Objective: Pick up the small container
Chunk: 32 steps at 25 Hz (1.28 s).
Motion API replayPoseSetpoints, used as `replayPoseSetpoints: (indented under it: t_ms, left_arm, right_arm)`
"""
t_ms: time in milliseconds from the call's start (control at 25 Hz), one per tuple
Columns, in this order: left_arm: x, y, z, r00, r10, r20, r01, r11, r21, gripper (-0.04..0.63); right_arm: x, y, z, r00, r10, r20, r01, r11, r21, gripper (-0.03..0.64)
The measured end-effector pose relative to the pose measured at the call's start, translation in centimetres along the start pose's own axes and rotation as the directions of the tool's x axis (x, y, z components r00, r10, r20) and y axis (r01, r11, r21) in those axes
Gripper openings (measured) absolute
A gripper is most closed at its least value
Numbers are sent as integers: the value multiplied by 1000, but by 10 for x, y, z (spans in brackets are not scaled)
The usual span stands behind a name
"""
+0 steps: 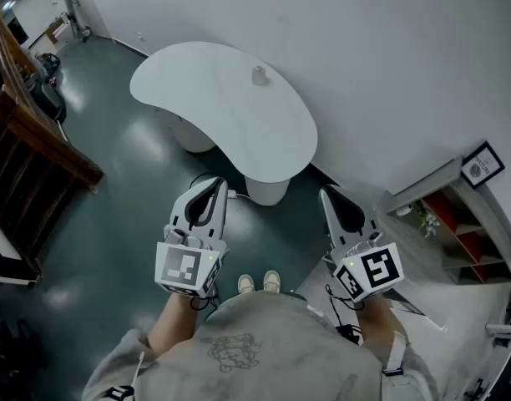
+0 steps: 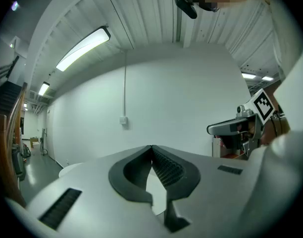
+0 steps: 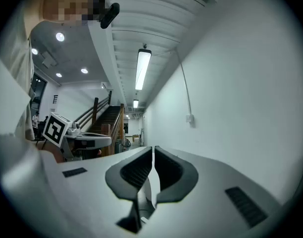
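Observation:
The small container [image 1: 260,76], a pale cylinder, stands upright near the far edge of a white curved table [image 1: 214,115]. Both grippers are held close to the person's body, well short of the table and pointing toward it. My left gripper [image 1: 215,182] is shut with nothing between its jaws; in the left gripper view its dark ribbed pads [image 2: 164,168] meet at the tip. My right gripper [image 1: 326,192] is also shut and empty [image 3: 153,148]. Neither gripper view shows the container.
A dark wooden staircase [image 1: 30,140] runs along the left. A grey shelf unit [image 1: 456,215] with red compartments, a small plant [image 1: 422,217] and a framed picture [image 1: 481,164] stands at the right. Dark glossy floor [image 1: 130,224] lies between the person's shoes [image 1: 260,282] and the table.

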<state>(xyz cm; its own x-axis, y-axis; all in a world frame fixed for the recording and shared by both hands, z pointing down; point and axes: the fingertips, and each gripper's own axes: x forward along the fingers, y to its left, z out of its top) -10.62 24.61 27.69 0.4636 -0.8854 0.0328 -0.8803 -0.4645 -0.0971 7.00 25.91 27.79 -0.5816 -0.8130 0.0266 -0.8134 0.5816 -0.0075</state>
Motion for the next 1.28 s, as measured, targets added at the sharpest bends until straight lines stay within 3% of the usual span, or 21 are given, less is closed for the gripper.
replayPoseSetpoints:
  t_ms: [160,400,1280]
  left_arm:
    - [1,-1,1,1000,-3,-9,3,1000,2,18]
    - [8,-8,3,1000,-9,-9,9,1000,14,18]
    - [37,-46,-3,1000,6,-20,-5,999,49,18]
  right_arm:
    - [-1,5,7,1000,3,17,-3,999,-38,37]
    - [-4,-6,5,1000,-6,25,6,1000,6,37]
    - [-19,-58,-20,1000,8,12,-8,1000,25,37]
